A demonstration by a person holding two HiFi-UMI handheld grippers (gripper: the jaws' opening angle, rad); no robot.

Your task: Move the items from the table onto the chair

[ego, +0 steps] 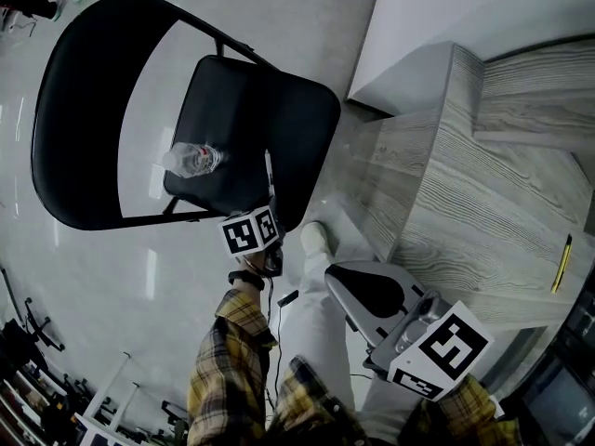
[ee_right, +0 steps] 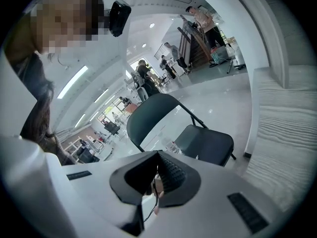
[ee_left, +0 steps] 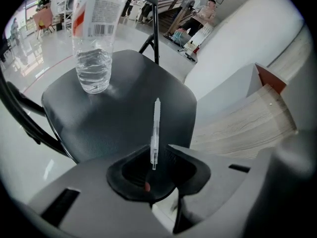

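- The left claw [ee_left: 157, 158] hangs over the front edge of the chair seat [ee_left: 124, 118]. Its jaws are part-way apart, with the near end of a slim clear pen [ee_left: 155, 130] in the gap. No pad visibly presses on the pen, so it looks loose rather than clamped.
- The pen's long axis runs straight out from this claw, in line with the jaws. Its far end points toward the middle of the seat. I cannot tell whether its whole length already rests on the seat.
- A water bottle [ee_left: 94, 58] stands upright on the seat to the pen's left, apart from it.
- Judging from this, backing the left claw out along the pen's own line would leave the pen undisturbed.
- The right claw [ee_right: 157, 175] is closed with nothing in it and held low beside the surface [ego: 483, 184].
- A yellow pencil [ego: 561, 263] lies on the surface near its right edge, its long axis roughly front to back. It is nearer the right claw, off to that claw's right, so that arm seems the likelier one for it.
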